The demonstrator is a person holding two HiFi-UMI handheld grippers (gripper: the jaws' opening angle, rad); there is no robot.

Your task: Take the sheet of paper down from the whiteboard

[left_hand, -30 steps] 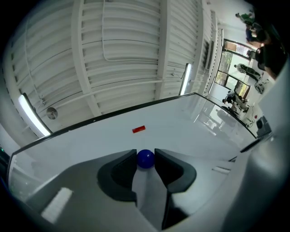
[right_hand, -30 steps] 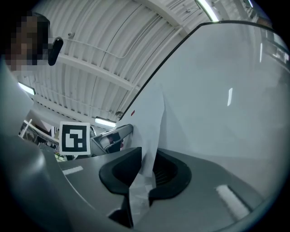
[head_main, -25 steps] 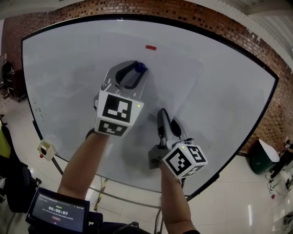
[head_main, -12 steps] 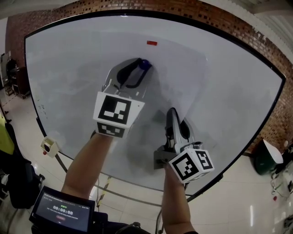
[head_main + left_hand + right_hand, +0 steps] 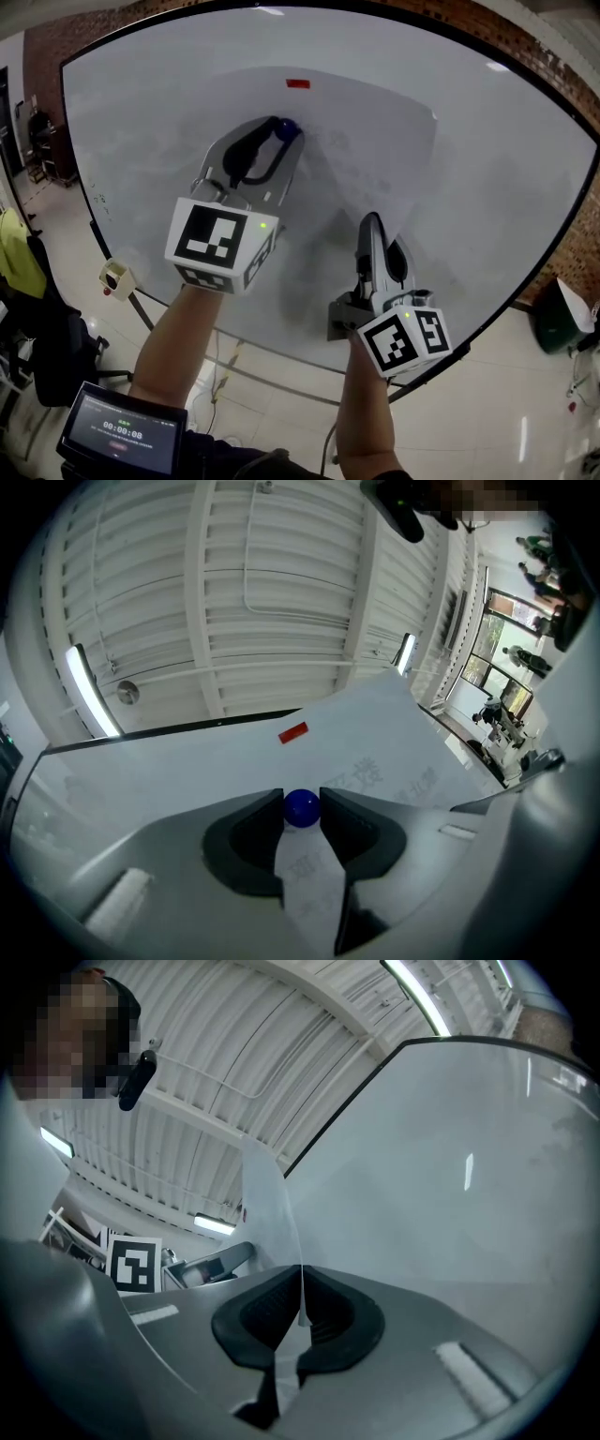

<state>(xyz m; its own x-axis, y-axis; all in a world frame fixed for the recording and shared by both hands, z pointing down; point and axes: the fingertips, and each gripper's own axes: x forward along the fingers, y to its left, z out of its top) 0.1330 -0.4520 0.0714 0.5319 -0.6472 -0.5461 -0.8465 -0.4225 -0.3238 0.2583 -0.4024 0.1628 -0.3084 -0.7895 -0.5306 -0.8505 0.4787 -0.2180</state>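
Note:
A white sheet of paper (image 5: 370,141) hangs on the whiteboard (image 5: 497,178), with a flat red magnet (image 5: 298,83) on its top edge. A round blue magnet (image 5: 286,128) sits at the sheet's left side, and my left gripper (image 5: 279,137) is shut on it. In the left gripper view the blue magnet (image 5: 301,807) is pinched between the two pads, with the red magnet (image 5: 293,732) above it. My right gripper (image 5: 372,221) is shut on the sheet's lower edge. The right gripper view shows the paper (image 5: 267,1213) rising edge-on out of the closed jaws.
A brick wall surrounds the whiteboard. A small white holder (image 5: 114,277) hangs at the board's lower left edge. A dark screen with a timer (image 5: 120,434) sits at the bottom left. Tiled floor lies below, with a chair at the left.
My left hand has sunk a little and rolled, its marker cube now lower and further left, while the jaws stay on the blue magnet. The right gripper keeps its hold on the paper.

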